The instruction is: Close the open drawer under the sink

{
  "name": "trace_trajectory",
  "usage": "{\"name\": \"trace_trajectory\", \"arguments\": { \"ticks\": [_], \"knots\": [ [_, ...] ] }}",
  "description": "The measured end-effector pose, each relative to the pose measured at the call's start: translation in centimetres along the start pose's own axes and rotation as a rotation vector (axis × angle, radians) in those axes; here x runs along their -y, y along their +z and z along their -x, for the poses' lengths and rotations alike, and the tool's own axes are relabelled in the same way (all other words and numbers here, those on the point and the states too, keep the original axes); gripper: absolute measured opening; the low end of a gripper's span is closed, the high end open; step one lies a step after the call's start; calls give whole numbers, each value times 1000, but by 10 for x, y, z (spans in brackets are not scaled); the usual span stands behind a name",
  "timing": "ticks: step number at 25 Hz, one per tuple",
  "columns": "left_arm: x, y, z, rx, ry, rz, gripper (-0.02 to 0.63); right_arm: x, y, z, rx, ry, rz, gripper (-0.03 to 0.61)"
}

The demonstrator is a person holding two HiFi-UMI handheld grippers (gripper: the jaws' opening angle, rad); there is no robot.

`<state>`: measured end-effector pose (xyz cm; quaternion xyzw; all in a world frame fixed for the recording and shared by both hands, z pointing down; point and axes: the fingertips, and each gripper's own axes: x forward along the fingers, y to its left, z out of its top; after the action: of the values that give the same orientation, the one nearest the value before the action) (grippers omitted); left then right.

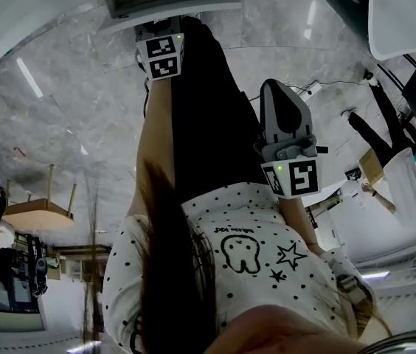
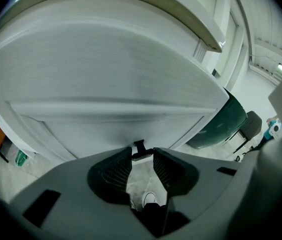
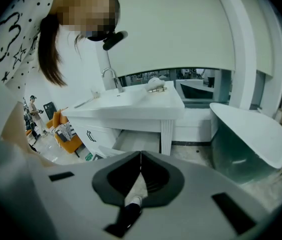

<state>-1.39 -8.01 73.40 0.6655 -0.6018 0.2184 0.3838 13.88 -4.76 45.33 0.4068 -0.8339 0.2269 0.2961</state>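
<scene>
**Under the sink, the drawer stands open**

Under the white sink, as the right tool's view shows it, the drawer stands out from the vanity with its pale inside showing, just beside a fluted leg. A curved faucet rises from the surface above it. Left of the open drawer, a closed cabinet front carries dark handles. An orange chair stands further left on the floor, and a green tub with a white rim sits at the right.

We hold the right tool with its jaws closed tip to tip and nothing between them. Only floor and a shoe show through the gap behind the tips. This tool is well apart from the drawer.

We hold the left tool with its jaws apart, gripping nothing. A broad white panel fills its view, close ahead. A small black fitting shows just past the tips, in line with the gap. We cannot tell whether it touches either jaw, nor whether this panel is the drawer's face.

From the head view, both tools reach forward on either side of our black trousers over a marbled floor. The left one is nearer a white ledge at the top.
</scene>
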Motion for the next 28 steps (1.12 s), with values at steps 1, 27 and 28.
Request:
{"name": "trace_trajectory", "arguments": {
  "ticks": [1, 27, 28],
  "knots": [
    [0, -1, 0, 0, 1, -1, 135, 0, 0, -1, -1, -1, -1, 12],
    [-6, -1, 4, 4, 6, 13, 133, -9, 3, -12, -4, 11, -8, 12],
    [-6, -1, 4, 5, 6, 13, 133, -9, 3, -12, -4, 11, -9, 14]
  ]
}}
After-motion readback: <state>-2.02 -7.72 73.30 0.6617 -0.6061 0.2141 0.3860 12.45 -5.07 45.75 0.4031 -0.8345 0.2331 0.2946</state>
